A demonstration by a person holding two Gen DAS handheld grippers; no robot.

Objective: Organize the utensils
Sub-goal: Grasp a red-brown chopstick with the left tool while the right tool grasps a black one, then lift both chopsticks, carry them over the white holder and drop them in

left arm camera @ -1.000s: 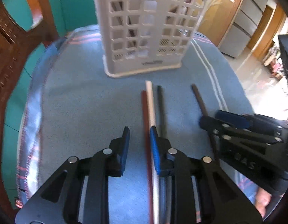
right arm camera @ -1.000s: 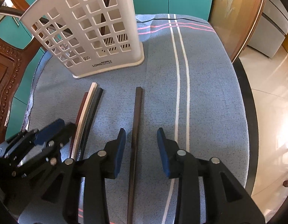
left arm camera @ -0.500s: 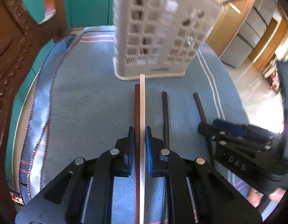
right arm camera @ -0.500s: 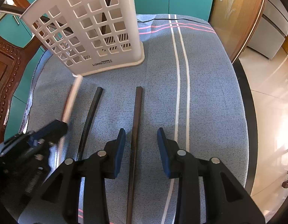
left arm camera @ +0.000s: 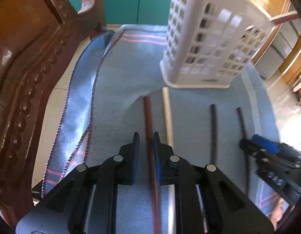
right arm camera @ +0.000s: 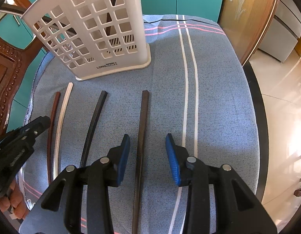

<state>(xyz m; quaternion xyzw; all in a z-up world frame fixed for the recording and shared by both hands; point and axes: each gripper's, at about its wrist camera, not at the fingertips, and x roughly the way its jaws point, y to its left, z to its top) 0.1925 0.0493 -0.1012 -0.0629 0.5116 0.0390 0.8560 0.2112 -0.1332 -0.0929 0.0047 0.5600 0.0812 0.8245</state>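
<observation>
the white perforated basket [right arm camera: 95, 33] stood upright on the blue striped cloth [right arm camera: 218, 107] covering the surface, toward the far left part of it. through its square openings dark stick-like items were seen leaning inside; their number and kind could not be told. in the left wrist view the basket [left arm camera: 207, 44] appeared blurred.

four chopsticks lay on the cloth in front of the basket, roughly parallel, far ends toward it. from the left edge of the surface: a red-brown chopstick [right arm camera: 52, 122], a white chopstick [right arm camera: 61, 117] just beside it, a black chopstick [right arm camera: 93, 122] apart from those, and a dark brown chopstick [right arm camera: 141, 136] nearest the middle.

the left hand-held gripper [left arm camera: 146, 136] had its blue pads on either side of the red-brown chopstick [left arm camera: 148, 124], narrowly spaced; a thin gap showed on each side, so whether it pinched the stick could not be told. the white chopstick [left arm camera: 167, 115] lay just outside its right finger.

the right hand-held gripper [right arm camera: 147, 138] was spread wide, straddling the dark brown chopstick without touching it. the black chopstick [left arm camera: 213, 132] lay between the two grippers.

a carved wooden chair [left arm camera: 23, 78] stood at the left edge of the surface.
</observation>
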